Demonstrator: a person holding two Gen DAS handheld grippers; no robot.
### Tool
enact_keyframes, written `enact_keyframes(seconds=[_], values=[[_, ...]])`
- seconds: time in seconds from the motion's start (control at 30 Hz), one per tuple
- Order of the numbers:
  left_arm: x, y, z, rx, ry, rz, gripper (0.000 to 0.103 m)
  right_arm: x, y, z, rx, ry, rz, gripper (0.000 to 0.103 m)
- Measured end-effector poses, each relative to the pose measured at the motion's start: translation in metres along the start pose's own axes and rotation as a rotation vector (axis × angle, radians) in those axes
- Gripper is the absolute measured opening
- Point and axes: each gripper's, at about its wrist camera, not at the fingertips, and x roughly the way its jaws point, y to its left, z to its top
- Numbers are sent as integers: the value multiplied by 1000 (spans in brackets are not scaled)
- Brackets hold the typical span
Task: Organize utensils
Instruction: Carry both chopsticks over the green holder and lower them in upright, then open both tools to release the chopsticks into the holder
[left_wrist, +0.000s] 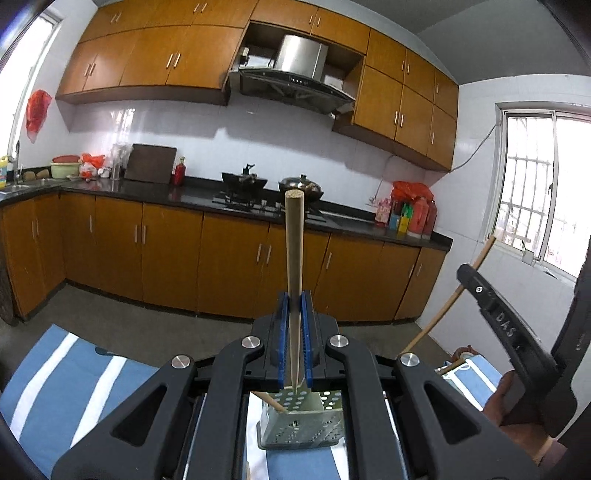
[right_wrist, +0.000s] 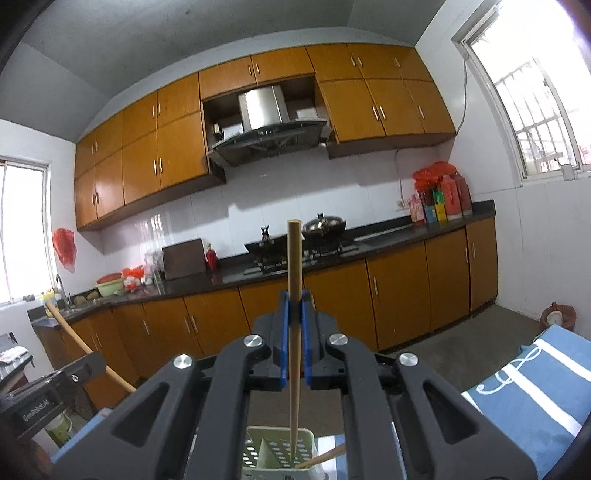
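The blue-and-white striped cloth surface (left_wrist: 55, 387) extends below and to either side of both grippers; the right wrist view shows it (right_wrist: 535, 387) to the right of the right gripper.

The pale green perforated plastic utensil holder (left_wrist: 301, 421) stands upright on the surface, directly below the left gripper (left_wrist: 294, 306). The right wrist view shows the same holder (right_wrist: 279, 456) directly below the right gripper (right_wrist: 294, 306), with an internal divider visible.

Left gripper: the blue pads (left_wrist: 281, 325) are closed on a thick round wooden chopstick (left_wrist: 294, 251). The chopstick runs upright between the pads; its blunt end points up beyond the pads and its narrow end reaches down to the holder opening.

Right gripper: the blue pads (right_wrist: 282, 332) are closed on a slim wooden chopstick (right_wrist: 294, 314). The chopstick is upright; its lower end sits inside the holder.

A further wooden chopstick (right_wrist: 321, 459) leans at an angle in the holder, to the lower right of the right gripper.

The left wrist view shows the right gripper's black body (left_wrist: 506, 325) to the right of the left gripper, with its chopstick (left_wrist: 447, 302) projecting from it
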Motion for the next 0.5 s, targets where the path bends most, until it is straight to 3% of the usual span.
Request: enact_keyframes(seconds=[0.4, 0.5], values=[[21, 4, -19, -11, 118, -3, 8, 9, 12, -26, -20, 81, 13, 9], [18, 4, -16, -11, 120, 2, 9, 5, 11, -24, -18, 82, 13, 17]])
